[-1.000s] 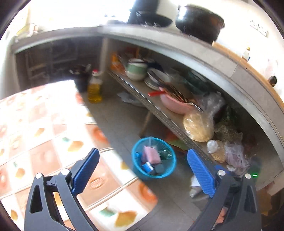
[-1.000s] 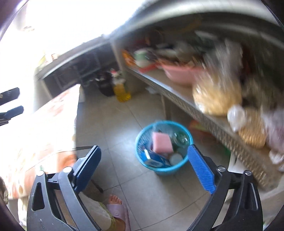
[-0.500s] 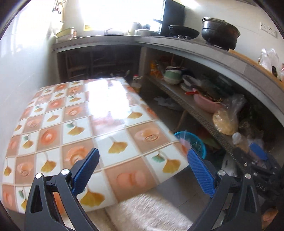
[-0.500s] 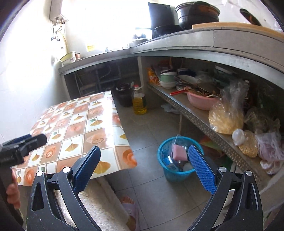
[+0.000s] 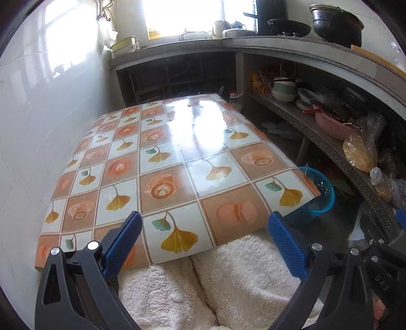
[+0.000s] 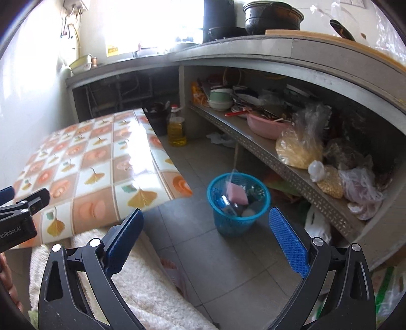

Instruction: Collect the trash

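While both wrist views stay sharp, I log one blue basket (image 6: 238, 203) on the grey tiled floor, and I use it as my landmark. Inside it I count one pink sponge-like block (image 6: 237, 195), plus several smaller pieces of trash I cannot separate or name. From the left wrist view only part of the basket (image 5: 320, 193) shows, past the near corner of the table.

My left gripper (image 5: 204, 243) has its two blue pads spread wide, nothing between them; it hangs over the near edge of the one table (image 5: 162, 162), well to the side of the basket. My right gripper (image 6: 204, 236) is likewise spread wide and empty, with the basket sitting between its fingers in view, farther out on the floor.

Beyond the basket: one bottle of yellow oil (image 6: 176, 132) on the floor, one dark bucket (image 6: 157, 119) just beside it. On the shelf (image 6: 253, 144) beside the basket: one pink basin (image 6: 264, 124), one stack of bowls (image 6: 220, 99), one bag of yellow grain (image 6: 298, 149). On the counter above: one large black pot (image 6: 272, 16).

Fluffy white fabric (image 5: 241, 279) fills the area below both grippers.
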Motion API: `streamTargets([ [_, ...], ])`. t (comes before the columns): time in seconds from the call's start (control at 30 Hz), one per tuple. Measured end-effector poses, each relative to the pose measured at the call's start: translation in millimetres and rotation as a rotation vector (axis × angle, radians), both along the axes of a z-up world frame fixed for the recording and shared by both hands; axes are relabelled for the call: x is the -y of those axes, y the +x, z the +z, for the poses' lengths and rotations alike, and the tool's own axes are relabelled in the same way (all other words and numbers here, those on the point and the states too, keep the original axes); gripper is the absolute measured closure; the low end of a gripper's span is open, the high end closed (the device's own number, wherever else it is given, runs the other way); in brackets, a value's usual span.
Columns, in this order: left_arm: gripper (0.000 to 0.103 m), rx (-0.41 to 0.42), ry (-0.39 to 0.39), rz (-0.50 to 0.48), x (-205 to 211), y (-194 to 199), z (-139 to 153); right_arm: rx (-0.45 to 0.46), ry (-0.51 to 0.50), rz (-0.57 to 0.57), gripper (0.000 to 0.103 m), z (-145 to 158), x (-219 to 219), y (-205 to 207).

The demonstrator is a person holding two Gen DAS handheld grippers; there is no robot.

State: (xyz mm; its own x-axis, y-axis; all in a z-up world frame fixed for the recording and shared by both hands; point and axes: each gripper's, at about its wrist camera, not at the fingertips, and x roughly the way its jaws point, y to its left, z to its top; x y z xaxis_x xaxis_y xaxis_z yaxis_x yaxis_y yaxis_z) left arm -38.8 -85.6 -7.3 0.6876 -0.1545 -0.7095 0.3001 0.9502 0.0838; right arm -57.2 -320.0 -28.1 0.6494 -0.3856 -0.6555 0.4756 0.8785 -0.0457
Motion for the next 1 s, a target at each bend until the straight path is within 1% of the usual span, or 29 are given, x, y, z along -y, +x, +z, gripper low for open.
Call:
streamTargets([
  [0.13, 0.006, -0.003, 0.056, 0.078, -10, -3, -10, -0.023, 0.007, -0.05, 0.008, -5, 6, -5],
  [0.27, 0.006, -0.013, 0.046, 0.135, -23, 0, -10, -0.034, 0.02, -0.082, 0.008, -8, 12, -7],
  [0.37, 0.006, -0.027, 0.048, 0.15, -26, 2, -11, -0.043, 0.023, -0.093, 0.008, -10, 13, -8],
  [0.47, 0.006, -0.039, 0.058, 0.145, -23, 2, -13, -0.044, 0.024, -0.101, 0.008, -11, 14, -10],
  [0.63, 0.006, -0.034, 0.054, 0.13, -21, 1, -12, -0.048, 0.027, -0.109, 0.008, -12, 16, -11],
  [1.0, 0.006, -0.046, 0.042, 0.051, -9, -3, -13, -0.045, 0.041, -0.128, 0.008, -13, 22, -13],
])
